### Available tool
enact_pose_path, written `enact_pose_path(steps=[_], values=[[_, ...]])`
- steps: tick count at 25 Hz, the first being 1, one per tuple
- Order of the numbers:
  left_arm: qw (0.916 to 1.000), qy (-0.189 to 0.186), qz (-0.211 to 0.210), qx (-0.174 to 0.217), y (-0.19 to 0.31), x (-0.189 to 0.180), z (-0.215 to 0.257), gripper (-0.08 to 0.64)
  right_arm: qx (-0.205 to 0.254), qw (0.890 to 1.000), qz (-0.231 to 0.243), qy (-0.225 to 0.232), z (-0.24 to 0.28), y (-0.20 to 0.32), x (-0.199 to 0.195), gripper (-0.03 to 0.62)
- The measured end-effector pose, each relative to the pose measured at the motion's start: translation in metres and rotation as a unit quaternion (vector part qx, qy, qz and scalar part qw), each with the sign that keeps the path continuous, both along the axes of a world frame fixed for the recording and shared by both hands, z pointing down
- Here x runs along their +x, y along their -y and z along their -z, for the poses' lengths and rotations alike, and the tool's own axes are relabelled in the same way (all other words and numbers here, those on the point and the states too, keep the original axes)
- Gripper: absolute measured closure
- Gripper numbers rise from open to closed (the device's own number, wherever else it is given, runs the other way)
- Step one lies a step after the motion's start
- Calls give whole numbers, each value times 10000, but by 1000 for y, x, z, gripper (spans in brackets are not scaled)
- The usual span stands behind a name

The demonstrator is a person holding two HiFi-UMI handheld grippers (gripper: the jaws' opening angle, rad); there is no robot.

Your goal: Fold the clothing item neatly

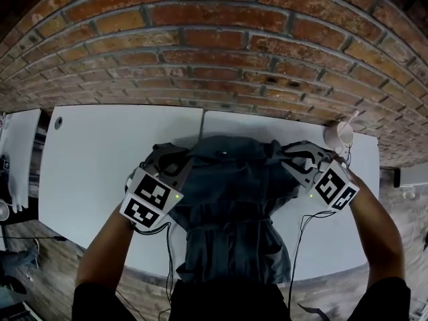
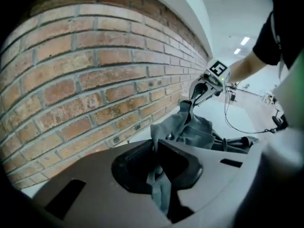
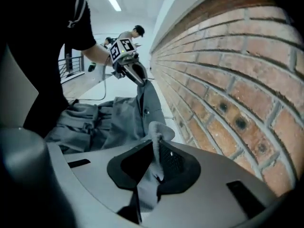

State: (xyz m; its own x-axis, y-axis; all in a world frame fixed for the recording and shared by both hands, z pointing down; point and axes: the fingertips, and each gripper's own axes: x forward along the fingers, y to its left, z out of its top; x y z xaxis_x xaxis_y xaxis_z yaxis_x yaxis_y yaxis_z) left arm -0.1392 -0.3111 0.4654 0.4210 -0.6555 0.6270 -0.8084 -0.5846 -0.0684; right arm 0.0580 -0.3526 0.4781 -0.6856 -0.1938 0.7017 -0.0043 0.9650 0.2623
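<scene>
A dark grey garment (image 1: 231,206) hangs stretched between my two grippers above the white table (image 1: 100,172), its lower part drooping over the near edge toward the person. My left gripper (image 1: 182,159) is shut on the garment's upper left corner; in the left gripper view the fabric (image 2: 190,129) is pinched between its pads (image 2: 156,148). My right gripper (image 1: 287,155) is shut on the upper right corner, and a fold of cloth (image 3: 118,118) sticks up between its pads (image 3: 156,151). Each gripper view shows the other gripper, the right (image 2: 202,89) and the left (image 3: 133,70), clamped on the far corner.
A red brick wall (image 1: 221,52) runs right behind the table. A small white object (image 1: 339,134) stands at the table's back right corner. Cables (image 1: 304,226) trail over the table's right side. Another white surface (image 1: 17,152) lies to the left. A person (image 3: 135,32) stands far off.
</scene>
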Motion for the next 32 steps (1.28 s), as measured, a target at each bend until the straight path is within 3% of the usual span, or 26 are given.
enact_pose_path(steps=[4,8,11,13,15,18,20,23,26,28,32], values=[[9984,164,-539,-26,-46,22,-12,532,198,9958,602,-661,-14,-43,18,545],[9924,390,-912,-731,-84,28,-63,534,-262,9870,818,-1360,-54,-74,37,543],[9850,391,-922,-1405,-101,26,-103,532,-818,9785,612,-1790,-88,-85,51,543],[9782,477,-966,-1773,-111,21,-124,469,-1123,9742,377,-1921,-104,-88,59,527],[9737,547,-1009,-1968,-120,15,-133,394,-1274,9687,244,-2116,-113,-89,72,508],[9750,399,-845,-2017,-131,-3,-123,382,-1368,9592,162,-2467,-110,-90,99,502],[9767,316,-694,-2005,-134,-18,-110,382,-1307,9625,-16,-2376,-96,-83,108,503],[9802,21,-562,-1898,-129,-25,-83,382,-1341,9780,-696,-1435,-65,-62,87,504],[9864,-521,-392,-1505,-102,-8,-51,383,-1646,9782,-1108,-611,-52,-55,50,505],[9878,-571,-409,-1391,-83,7,-51,382,-1590,9788,-1021,-791,-69,-57,38,503],[9792,122,-697,-1903,-77,23,-107,382,-1403,9691,-723,-1894,-122,-59,56,417]])
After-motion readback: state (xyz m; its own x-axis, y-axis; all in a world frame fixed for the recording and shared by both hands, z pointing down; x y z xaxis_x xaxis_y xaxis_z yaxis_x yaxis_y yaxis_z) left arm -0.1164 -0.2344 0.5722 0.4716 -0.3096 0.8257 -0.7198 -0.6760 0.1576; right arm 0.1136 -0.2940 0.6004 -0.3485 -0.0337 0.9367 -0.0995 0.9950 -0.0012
